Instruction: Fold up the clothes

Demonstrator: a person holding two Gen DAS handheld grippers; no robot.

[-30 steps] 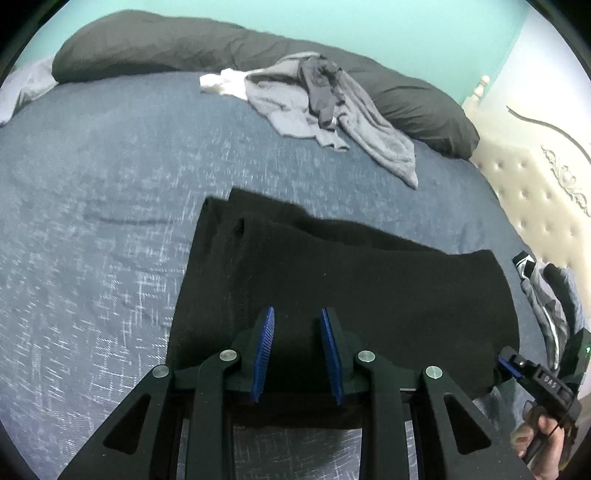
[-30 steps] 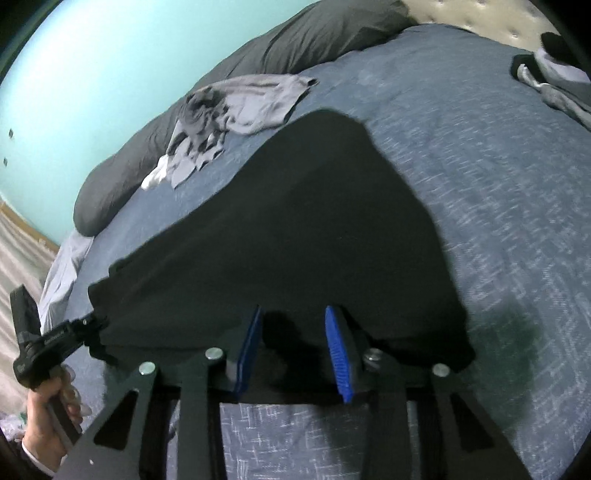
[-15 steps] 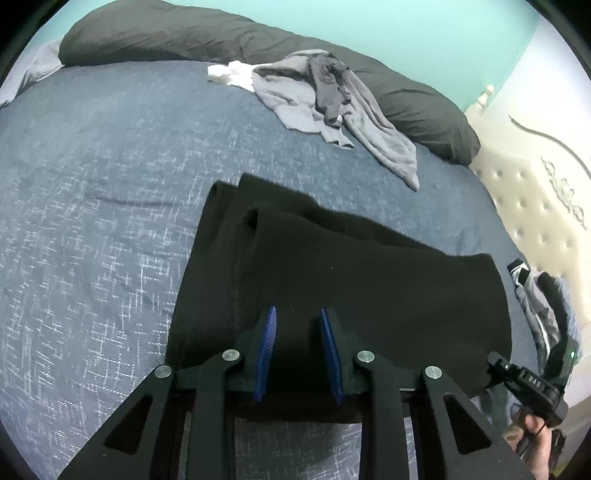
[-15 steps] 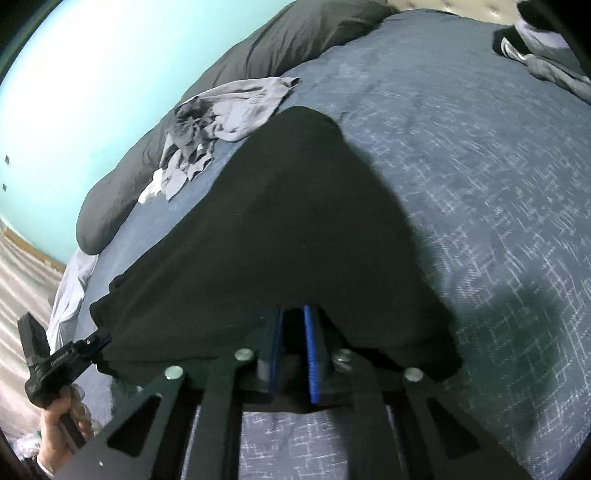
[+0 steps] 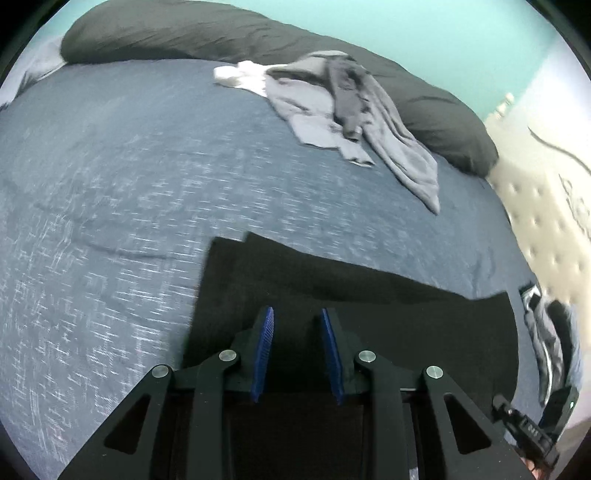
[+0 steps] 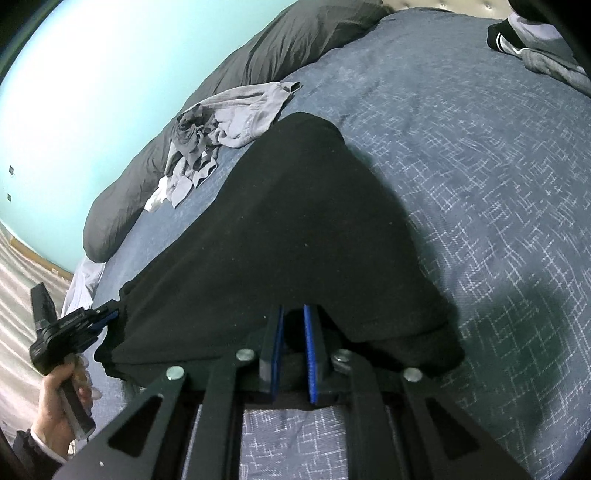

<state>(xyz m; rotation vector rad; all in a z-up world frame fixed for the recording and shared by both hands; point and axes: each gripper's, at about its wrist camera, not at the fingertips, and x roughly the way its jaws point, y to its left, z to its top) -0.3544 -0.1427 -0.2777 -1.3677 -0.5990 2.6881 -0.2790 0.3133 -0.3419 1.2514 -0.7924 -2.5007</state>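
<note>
A black garment [image 5: 369, 314] [image 6: 295, 221] lies spread on the blue bed cover [image 5: 110, 184]. My left gripper [image 5: 297, 314] sits at its near left corner, with the blue pads a little apart and black cloth bunched between them. The right wrist view shows that gripper [image 6: 107, 317] against the same corner, with a person's hand [image 6: 55, 398] on its handle. My right gripper [image 6: 291, 308] is shut on the garment's near edge, where a fold bulges between the pads. That edge is raised and throws a shadow on the cover. The right gripper [image 5: 524, 424] also shows at the lower right of the left wrist view.
A heap of grey clothes [image 5: 332, 110] [image 6: 221, 122] lies at the far side, against a long dark pillow [image 5: 184, 33]. More clothes [image 5: 550, 332] [image 6: 535, 44] sit by the cream tufted headboard [image 5: 535, 206]. Bare floor shows past the bed's left edge.
The right gripper's jaws closed on the garment's near edge. The left gripper shifted with the cloth still between its pads, and the garment's far edge now looks nearer in its view.
</note>
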